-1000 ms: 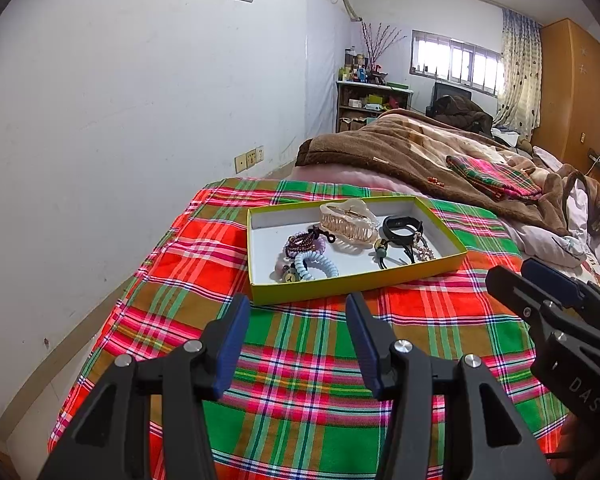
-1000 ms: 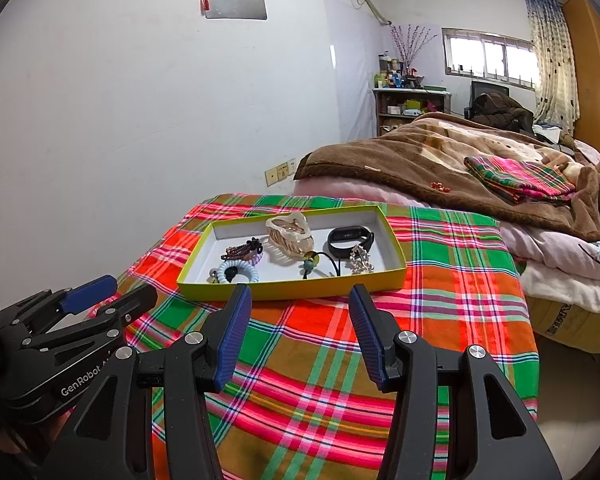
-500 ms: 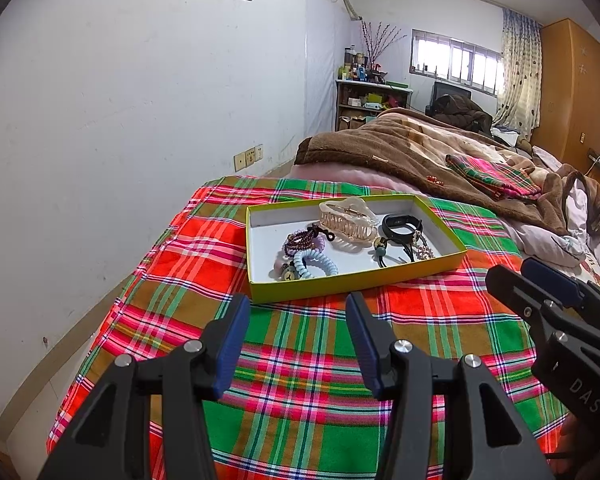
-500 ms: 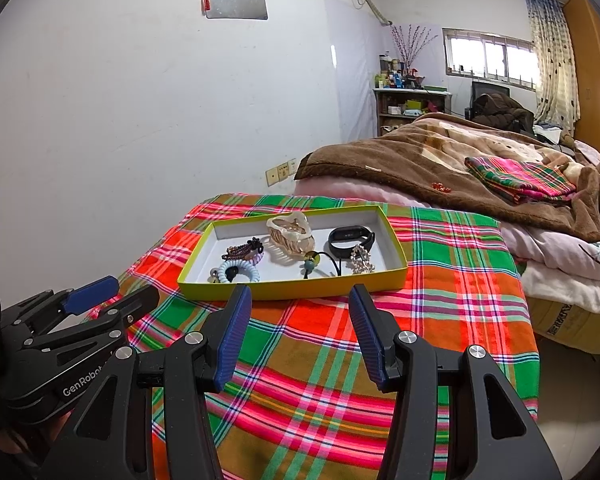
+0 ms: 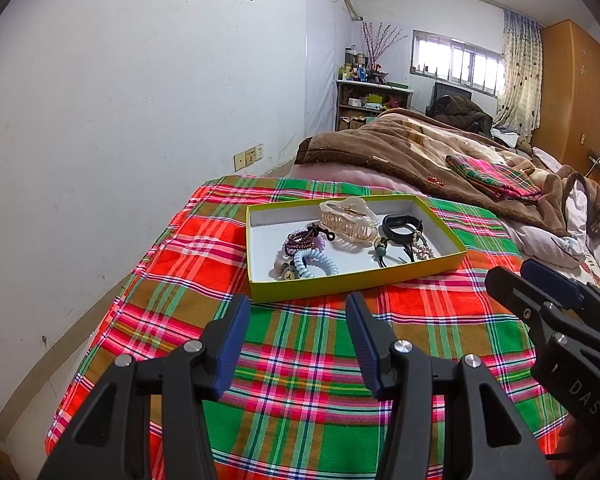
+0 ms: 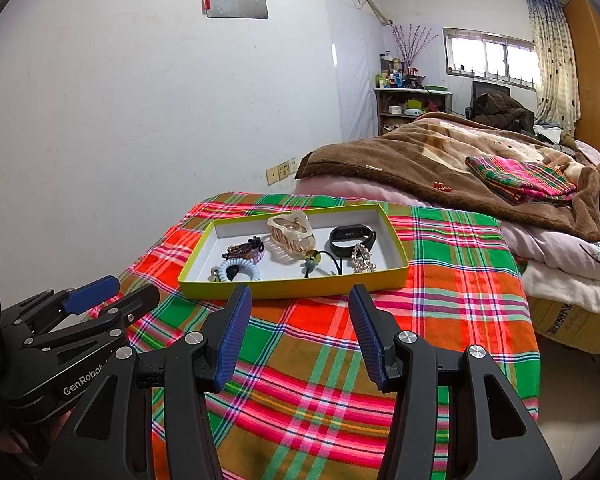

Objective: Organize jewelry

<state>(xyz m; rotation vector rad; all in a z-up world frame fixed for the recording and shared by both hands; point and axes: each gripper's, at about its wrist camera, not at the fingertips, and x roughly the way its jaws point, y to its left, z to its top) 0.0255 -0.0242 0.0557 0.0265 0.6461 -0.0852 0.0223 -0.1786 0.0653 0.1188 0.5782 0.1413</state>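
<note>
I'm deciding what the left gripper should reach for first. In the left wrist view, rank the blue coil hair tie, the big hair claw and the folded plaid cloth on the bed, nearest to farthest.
From the left gripper:
1. Blue coil hair tie, near-left corner of the tray.
2. Hair claw, mid-tray toward the back.
3. Folded plaid cloth, far right on the brown blanket.

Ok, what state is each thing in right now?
left tool: open, empty
right tool: open, empty
yellow-green box: lidless, flat on the plaid cloth
hair claw clip: in the box, teeth closed
black band: in the box, looped
blue coil tie: in the box
</note>
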